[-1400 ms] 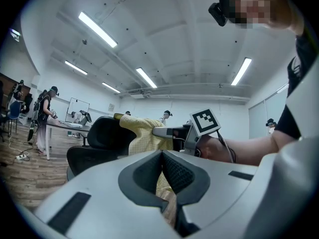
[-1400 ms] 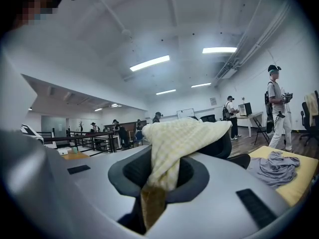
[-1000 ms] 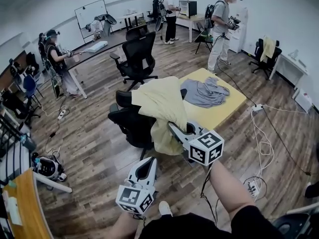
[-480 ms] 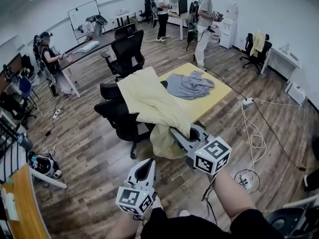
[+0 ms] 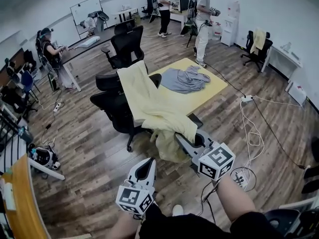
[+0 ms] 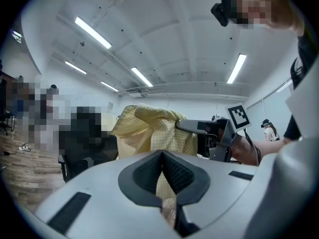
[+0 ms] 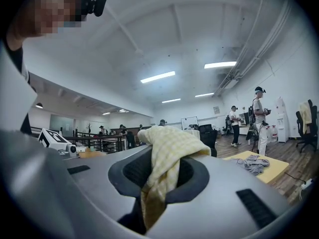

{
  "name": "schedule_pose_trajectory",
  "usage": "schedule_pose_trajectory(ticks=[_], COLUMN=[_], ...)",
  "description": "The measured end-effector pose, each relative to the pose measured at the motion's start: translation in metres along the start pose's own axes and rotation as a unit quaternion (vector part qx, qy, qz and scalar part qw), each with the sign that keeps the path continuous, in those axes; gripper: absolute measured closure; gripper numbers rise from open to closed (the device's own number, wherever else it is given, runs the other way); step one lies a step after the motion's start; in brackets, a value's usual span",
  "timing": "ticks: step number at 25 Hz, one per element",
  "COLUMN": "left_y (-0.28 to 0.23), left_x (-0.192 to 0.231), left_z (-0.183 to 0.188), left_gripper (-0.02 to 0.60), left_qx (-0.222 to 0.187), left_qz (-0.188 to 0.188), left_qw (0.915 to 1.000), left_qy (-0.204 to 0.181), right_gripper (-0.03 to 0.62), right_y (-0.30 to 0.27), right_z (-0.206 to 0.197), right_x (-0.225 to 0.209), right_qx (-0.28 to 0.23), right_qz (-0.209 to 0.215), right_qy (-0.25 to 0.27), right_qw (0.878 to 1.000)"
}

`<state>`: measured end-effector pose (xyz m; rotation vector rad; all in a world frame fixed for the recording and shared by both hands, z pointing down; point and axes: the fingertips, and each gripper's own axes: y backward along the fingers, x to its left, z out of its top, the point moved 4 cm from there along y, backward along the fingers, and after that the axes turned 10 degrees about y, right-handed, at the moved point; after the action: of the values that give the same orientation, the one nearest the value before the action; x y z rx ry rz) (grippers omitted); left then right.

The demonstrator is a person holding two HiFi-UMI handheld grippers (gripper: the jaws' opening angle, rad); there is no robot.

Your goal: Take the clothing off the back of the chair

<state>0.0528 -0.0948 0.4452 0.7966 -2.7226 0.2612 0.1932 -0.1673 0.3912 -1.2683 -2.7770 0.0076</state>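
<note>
A pale yellow garment point(image 5: 149, 103) trails from the back of a black office chair point(image 5: 112, 106) down toward me. My right gripper point(image 5: 179, 136) is shut on the garment's near end, and the cloth bunches between the jaws point(image 7: 167, 148) in the right gripper view. A fold hangs below the grip. My left gripper point(image 5: 147, 161) sits lower left of it, apart from the cloth, with its pads point(image 6: 172, 171) pressed together and nothing between them. The left gripper view shows the yellow garment point(image 6: 149, 126) ahead, and the right gripper point(image 6: 187, 126) holding it.
A low yellow table point(image 5: 209, 91) behind the chair carries a grey garment point(image 5: 184, 78). A second black chair point(image 5: 127, 46) stands farther back. People stand at the back point(image 5: 202, 14) and at the left point(image 5: 50, 54). White cables point(image 5: 254, 133) lie on the wooden floor to the right.
Both grippers have drawn back from the chair. The yellow garment has been pulled out longer off the chair back, following the right gripper. The left gripper stays shut and empty.
</note>
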Motion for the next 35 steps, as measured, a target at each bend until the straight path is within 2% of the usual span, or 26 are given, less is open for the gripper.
schedule_pose_trajectory(ticks=[4,9,15,23,27,35], left_y=[0.004,0.01,0.031,0.088,0.119,0.168], left_x=[-0.01,-0.011,0.004,0.046,0.068,0.109], left_z=[0.003,0.005,0.009,0.017,0.025,0.036], left_gripper=[0.566,0.566,0.566,0.566,0.566,0.566], left_qx=[-0.001,-0.001,-0.004,-0.003,-0.003,-0.008], left_qz=[0.01,0.02,0.032,0.045,0.038,0.026], left_qw=[0.9999,0.9997,0.9994,0.999,0.9992,0.9996], left_qy=[-0.006,-0.01,-0.009,-0.005,-0.008,-0.008], right_gripper=[0.52,0.52,0.52,0.52,0.52,0.52], right_y=[0.015,0.017,0.009,-0.024,-0.045,-0.075], right_z=[-0.006,-0.018,-0.04,-0.05,-0.047,-0.035], right_x=[0.001,0.013,0.042,0.114,0.155,0.216], right_qx=[0.002,0.023,0.046,0.056,0.054,0.048], right_qz=[0.001,0.012,0.016,0.027,0.036,0.022], right_qy=[-0.015,-0.009,-0.009,-0.037,-0.038,-0.032], right_qw=[1.0,1.0,0.999,0.997,0.997,0.998])
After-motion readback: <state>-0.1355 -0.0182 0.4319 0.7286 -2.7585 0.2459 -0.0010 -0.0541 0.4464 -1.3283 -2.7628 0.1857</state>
